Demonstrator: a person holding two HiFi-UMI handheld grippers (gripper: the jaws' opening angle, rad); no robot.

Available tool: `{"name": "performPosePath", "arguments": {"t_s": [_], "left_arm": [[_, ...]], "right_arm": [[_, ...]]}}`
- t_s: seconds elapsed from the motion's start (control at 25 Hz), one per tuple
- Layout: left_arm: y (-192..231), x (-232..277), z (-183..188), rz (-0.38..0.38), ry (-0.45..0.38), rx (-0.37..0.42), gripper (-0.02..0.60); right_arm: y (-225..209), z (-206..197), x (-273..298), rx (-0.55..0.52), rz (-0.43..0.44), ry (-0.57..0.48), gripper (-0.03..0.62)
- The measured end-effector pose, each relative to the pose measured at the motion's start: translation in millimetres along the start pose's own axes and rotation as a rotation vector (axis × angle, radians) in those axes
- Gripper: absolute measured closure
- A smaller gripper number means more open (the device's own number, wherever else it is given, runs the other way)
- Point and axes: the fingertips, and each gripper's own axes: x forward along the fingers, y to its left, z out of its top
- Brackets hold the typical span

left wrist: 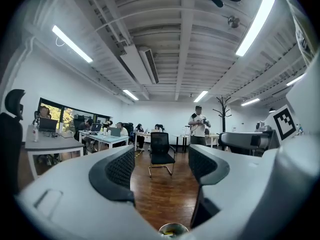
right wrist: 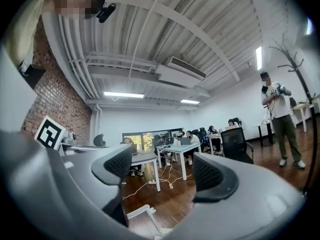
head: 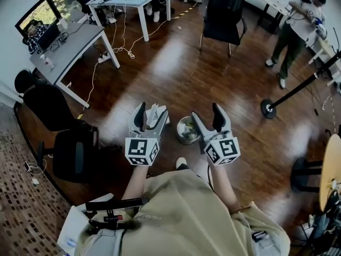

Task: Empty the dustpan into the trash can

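A small round trash can [head: 187,130] with rubbish in it stands on the dark wood floor just ahead of my feet. Its rim peeks in at the bottom of the left gripper view [left wrist: 173,229]. A white dustpan [head: 157,113] lies on the floor to its left, partly hidden behind my left gripper [head: 151,116]. Its white handle [right wrist: 140,212] shows low in the right gripper view. Both grippers are held level above the floor, either side of the can. The left gripper [left wrist: 161,169] is open and empty. The right gripper [head: 209,119] [right wrist: 161,173] is open too, nothing between its pads.
Black office chairs [head: 72,153] stand close on the left, another chair [head: 222,15] farther ahead. Desks [head: 72,47] with cables [head: 120,49] on the floor are at far left. A person [head: 290,33] stands at far right near a pole stand base [head: 268,108]. A round table [head: 333,169] edges in at right.
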Motion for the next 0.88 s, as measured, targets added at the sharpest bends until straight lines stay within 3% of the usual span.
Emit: {"name": "performPosePath", "arguments": {"t_s": [0.28,0.44,0.88], "left_arm": [[15.5,21.7,-13.1,0.041,0.054,0.013,0.253],[29.3,36.5,-25.9,0.034,0.108,-0.001,0.247],[70.3,59.1,-137.6,-0.015,0.492,-0.009,0.199]], "right_arm": [[-4.5,-16.5,29.1,0.035,0.058,0.041,0.235],[-12.6,-22.7,37.5,0.047,0.042,0.056,0.235],[-24.9,-28.2,49.7,0.049,-0.036,0.077,0.237]]}}
